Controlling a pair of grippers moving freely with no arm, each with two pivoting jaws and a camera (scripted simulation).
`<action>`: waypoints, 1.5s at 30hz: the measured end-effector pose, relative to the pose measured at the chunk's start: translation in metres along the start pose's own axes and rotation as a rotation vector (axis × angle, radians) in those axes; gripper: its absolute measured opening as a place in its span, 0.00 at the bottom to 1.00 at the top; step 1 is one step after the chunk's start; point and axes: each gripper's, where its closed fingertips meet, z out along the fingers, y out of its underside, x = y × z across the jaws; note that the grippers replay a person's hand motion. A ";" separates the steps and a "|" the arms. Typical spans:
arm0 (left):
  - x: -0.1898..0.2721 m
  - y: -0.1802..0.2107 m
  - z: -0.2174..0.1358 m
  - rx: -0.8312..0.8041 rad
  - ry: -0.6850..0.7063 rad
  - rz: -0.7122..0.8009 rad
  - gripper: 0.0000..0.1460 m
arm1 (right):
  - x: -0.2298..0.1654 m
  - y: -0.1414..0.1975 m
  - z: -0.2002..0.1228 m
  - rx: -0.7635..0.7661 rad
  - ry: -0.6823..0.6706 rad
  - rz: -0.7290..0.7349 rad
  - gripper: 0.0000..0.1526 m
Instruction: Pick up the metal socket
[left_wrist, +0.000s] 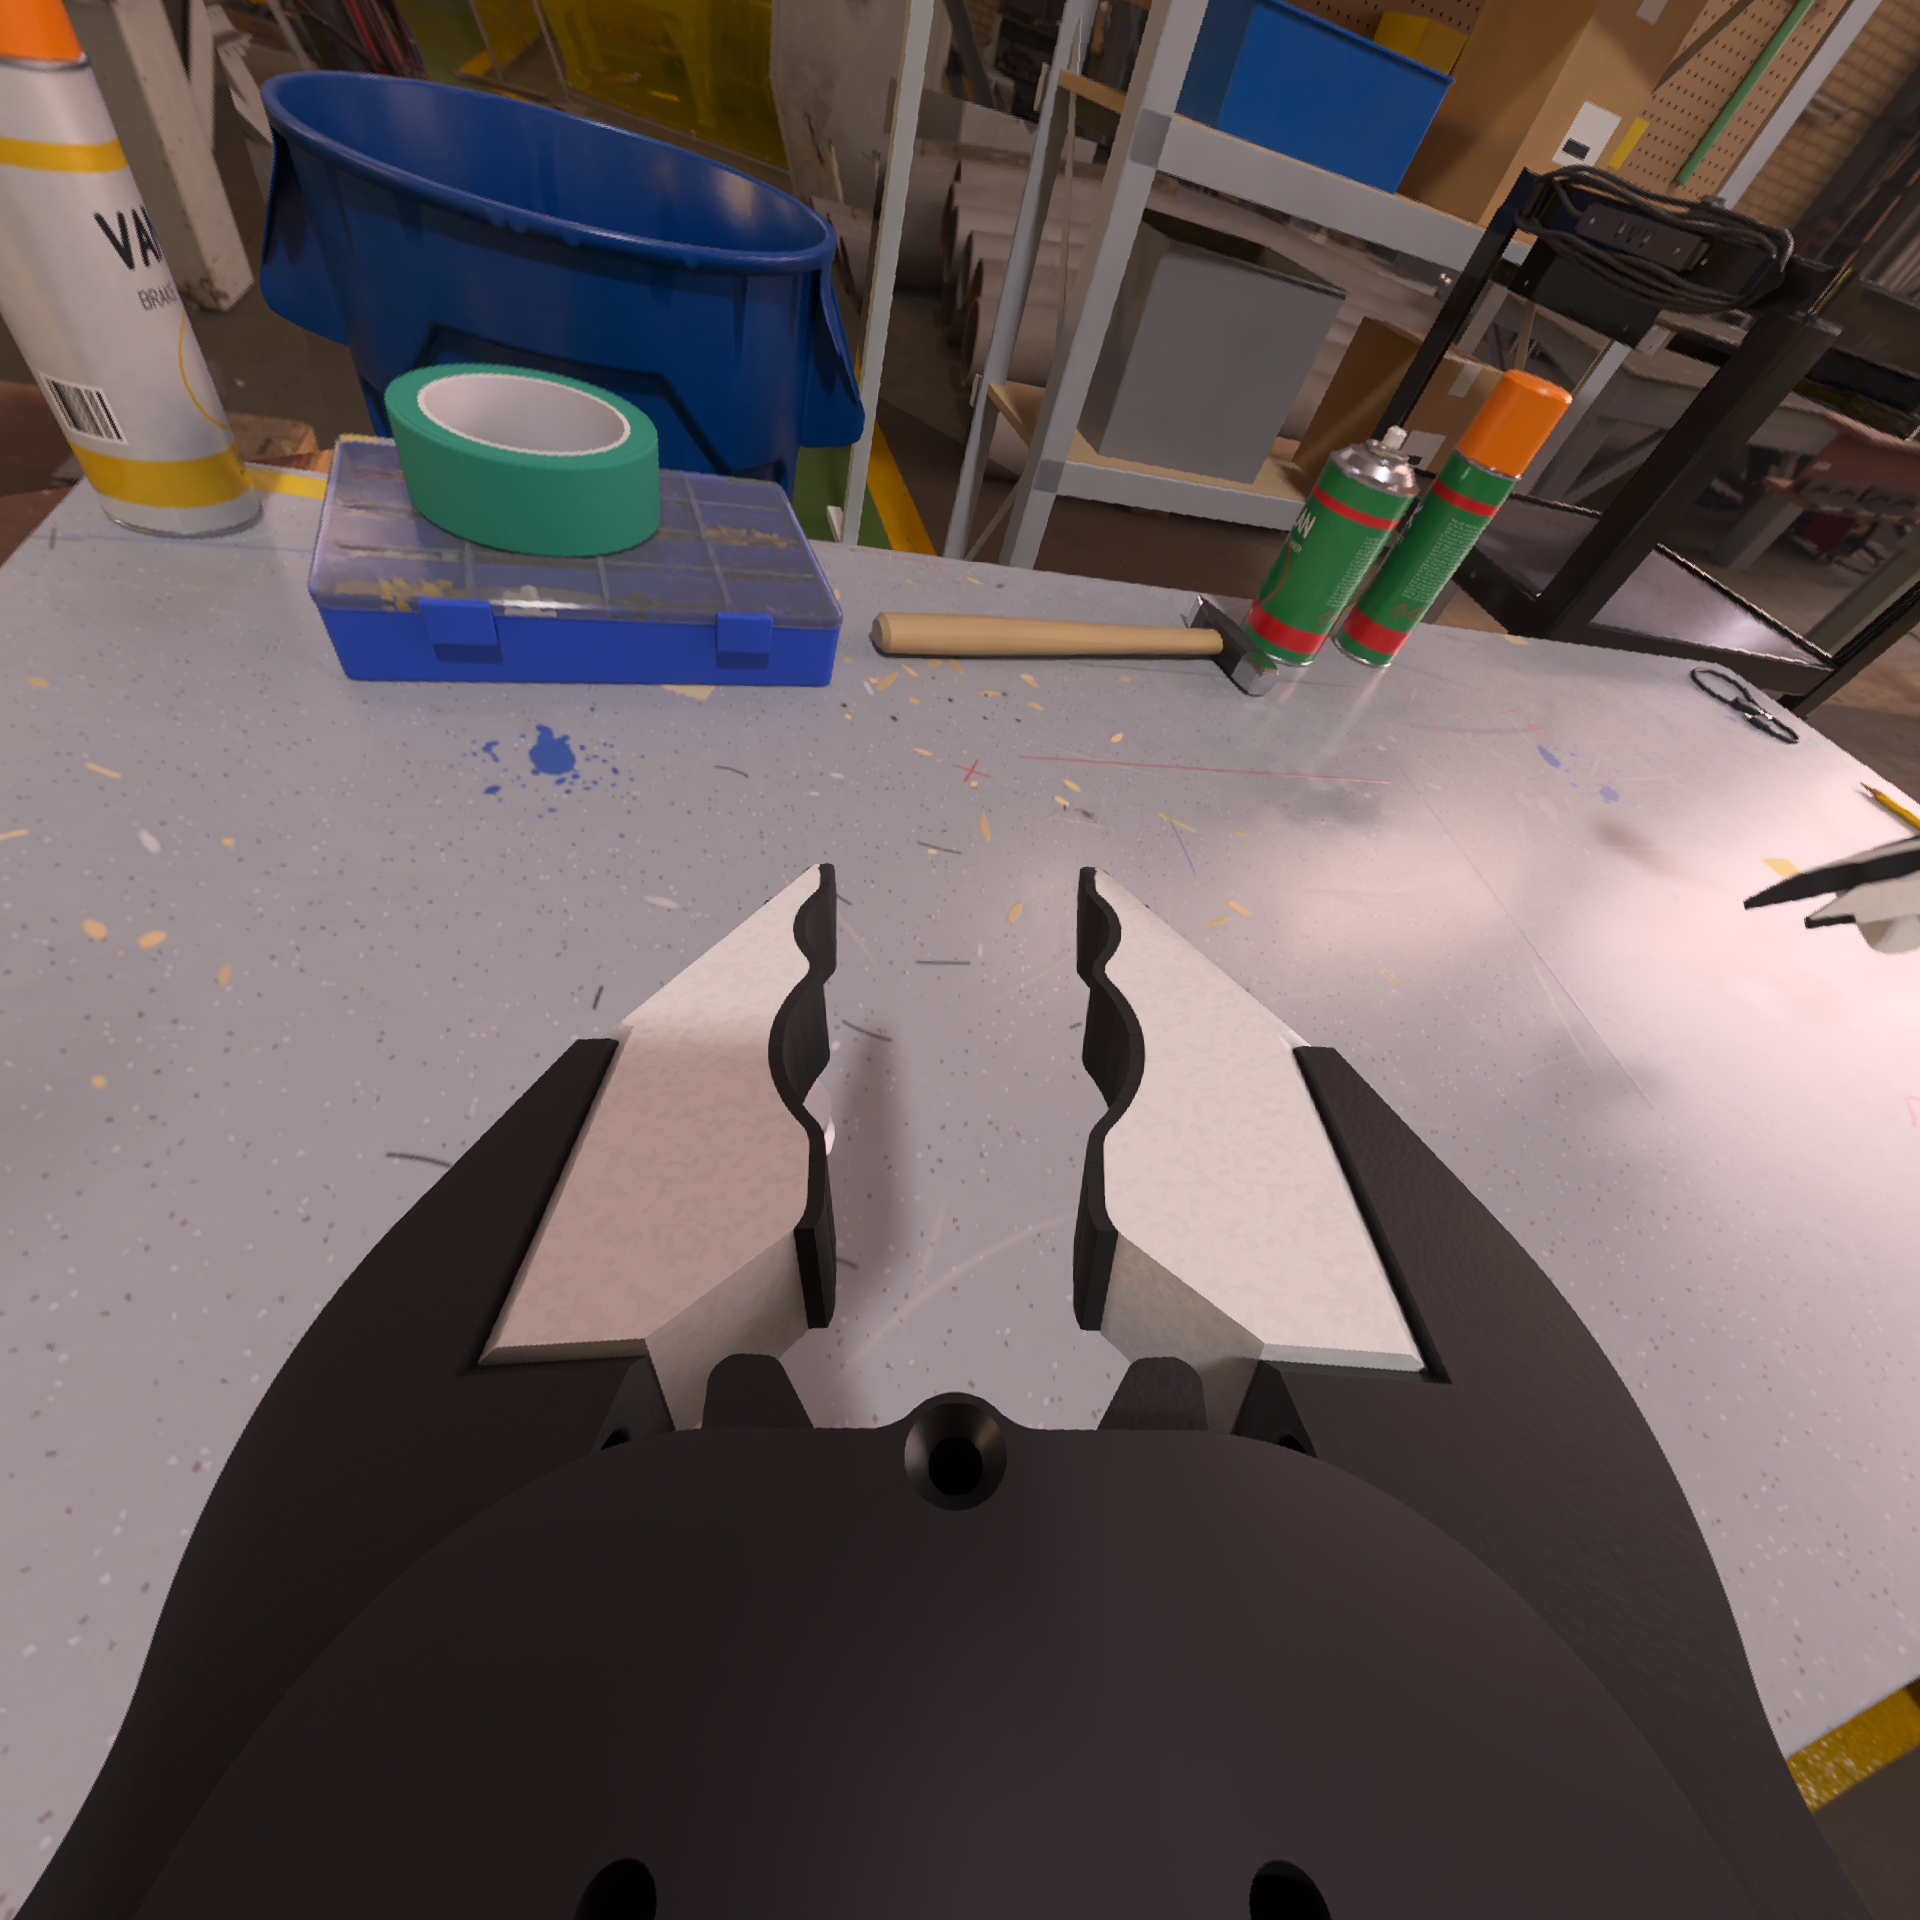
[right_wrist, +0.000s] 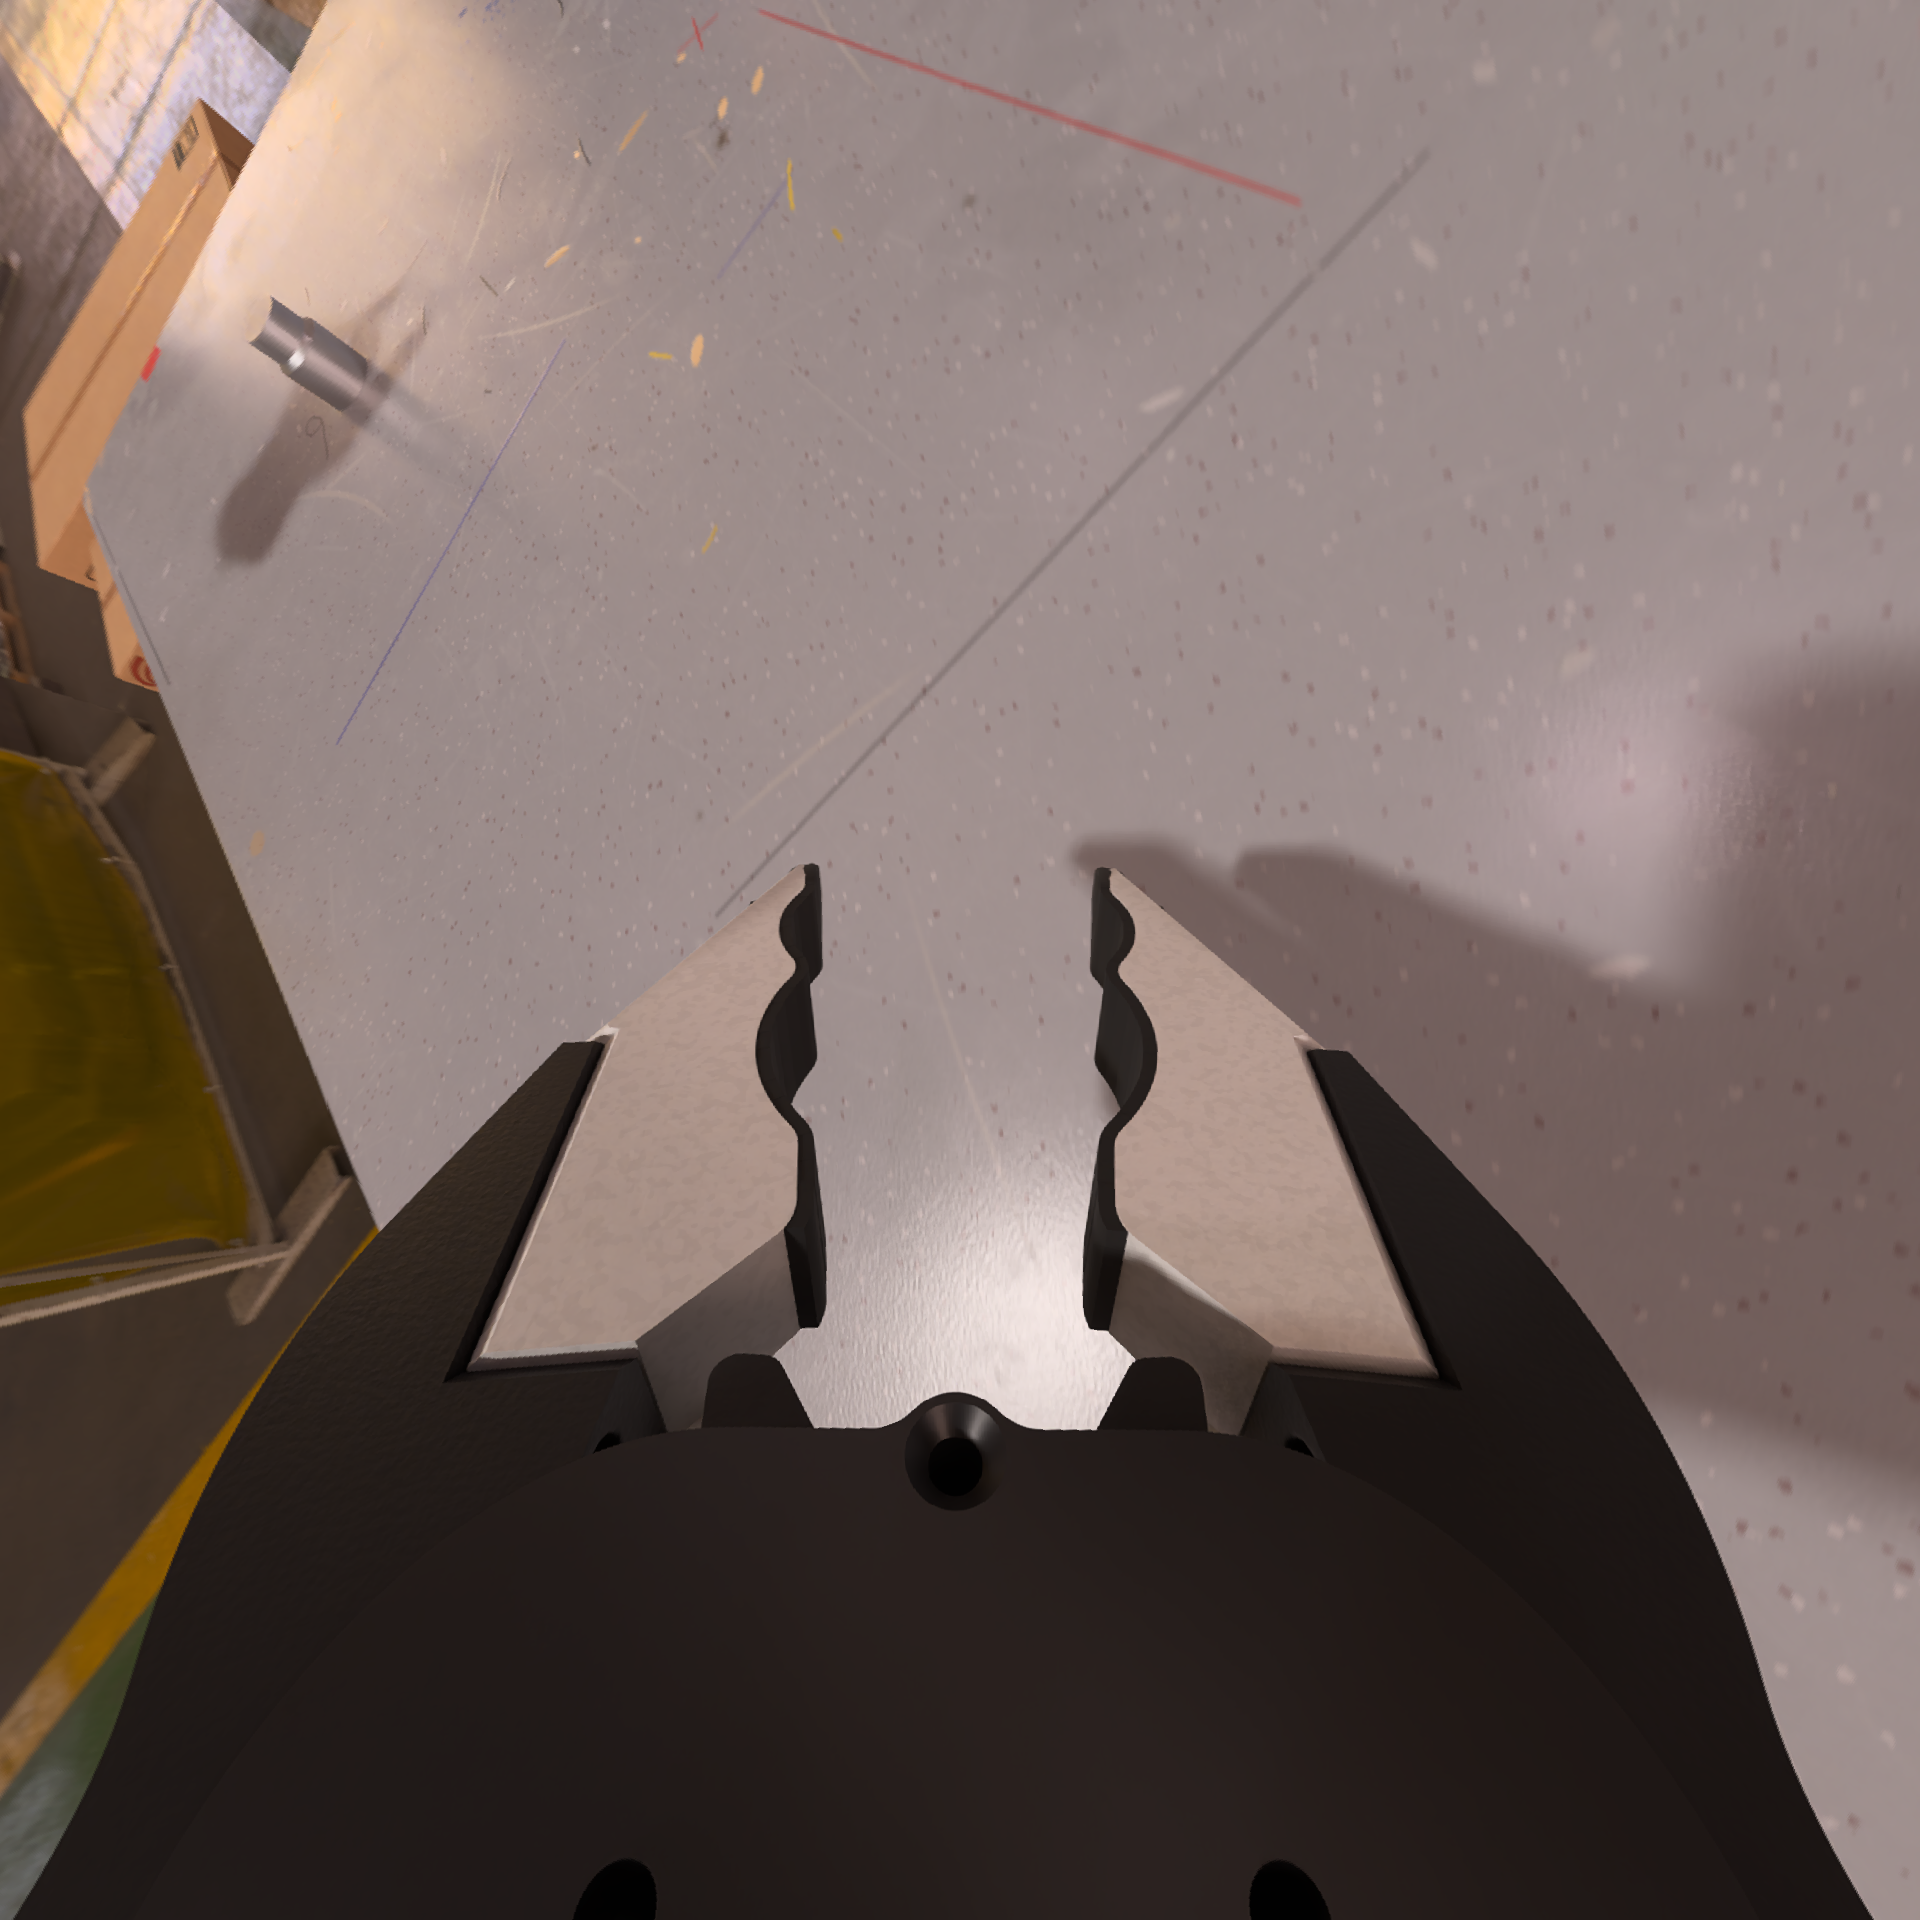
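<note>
The metal socket (right_wrist: 312, 358), a short silver cylinder, lies on its side on the grey speckled table (right_wrist: 1351, 520), far ahead and to the upper left in the right wrist view, near the table's edge. My right gripper (right_wrist: 954, 883) is open and empty, well short of the socket; its fingers also show at the right edge of the left wrist view (left_wrist: 1839, 899). My left gripper (left_wrist: 954, 883) is open over bare table (left_wrist: 312, 935). A small pale round shape (left_wrist: 824, 1127) peeks from behind its left finger; I cannot tell what it is.
At the table's back stand a blue parts case (left_wrist: 571, 613) with a green tape roll (left_wrist: 525, 457) on it, a hammer (left_wrist: 1049, 636), two green spray cans (left_wrist: 1382, 551) and a white can (left_wrist: 104, 312). A blue bin (left_wrist: 551, 260) and shelves stand behind.
</note>
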 end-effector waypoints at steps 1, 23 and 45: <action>-0.001 0.005 0.000 0.000 0.000 -0.002 0.33 | -0.003 -0.006 0.003 0.002 0.007 -0.018 0.36; -0.042 0.090 0.033 -0.169 -0.401 0.018 0.57 | -0.023 -0.007 0.034 -0.064 -0.044 -0.047 0.38; -0.061 0.118 0.054 -0.361 -0.446 0.009 0.42 | -0.018 0.003 0.031 -0.065 -0.059 -0.027 0.36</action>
